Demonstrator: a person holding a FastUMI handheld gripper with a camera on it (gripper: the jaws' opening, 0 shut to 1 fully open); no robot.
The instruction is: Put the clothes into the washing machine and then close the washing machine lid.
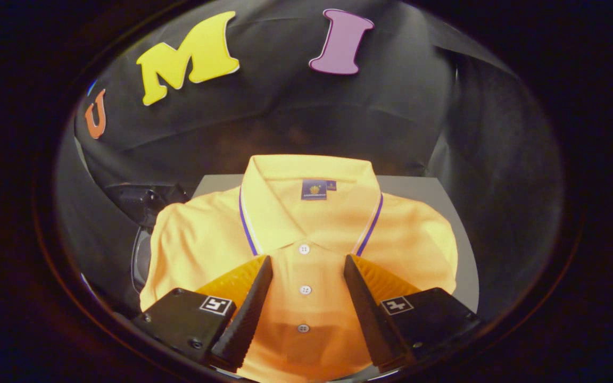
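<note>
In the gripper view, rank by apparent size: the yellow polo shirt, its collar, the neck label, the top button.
1. yellow polo shirt
2. collar
3. neck label
4. top button
The gripper is open above the placket.

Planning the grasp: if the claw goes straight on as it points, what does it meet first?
Probably the polo shirt. The open claw hangs over its button placket, fingers either side, so it would likely land near the top button below the collar, though depth is unclear.

A folded yellow polo shirt lies flat on a grey worktop, collar at the far end. The hand-held gripper hangs over it, fingers spread wide either side of the button placket.
</note>
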